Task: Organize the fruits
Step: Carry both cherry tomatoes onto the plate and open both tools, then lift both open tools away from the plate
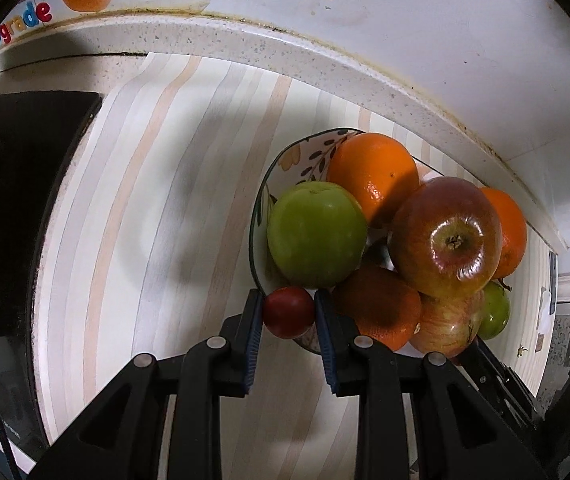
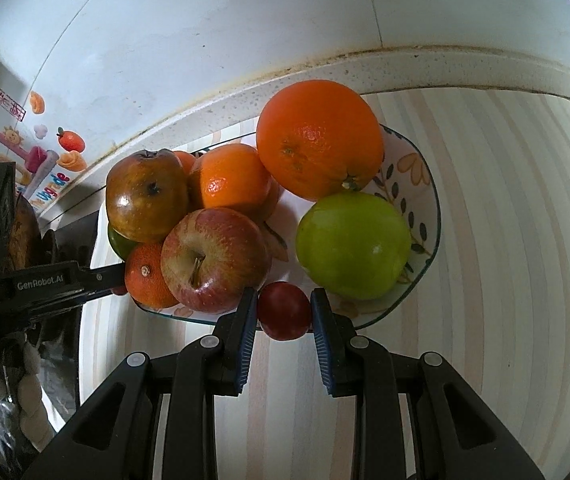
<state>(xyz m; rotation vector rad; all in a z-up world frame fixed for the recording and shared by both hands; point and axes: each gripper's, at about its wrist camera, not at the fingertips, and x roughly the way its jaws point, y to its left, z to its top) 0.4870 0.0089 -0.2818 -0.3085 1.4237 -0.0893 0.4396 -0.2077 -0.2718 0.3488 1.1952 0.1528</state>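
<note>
Here, striped counter (image 1: 173, 208) under everything, white wall (image 2: 213, 32) behind. Patterned bowl (image 2: 425, 184) on counter near wall, heaped: big orange (image 2: 319, 138), green apple (image 2: 353, 246), red apple (image 2: 215, 260), dark bruised apple (image 2: 147, 196), smaller oranges between. My left gripper (image 1: 289, 312) clenched on small red fruit (image 1: 289, 312) at bowl's rim. My right gripper (image 2: 283, 311) clenched on second small red fruit (image 2: 283, 311) at opposite rim, just beside red apple.
</note>
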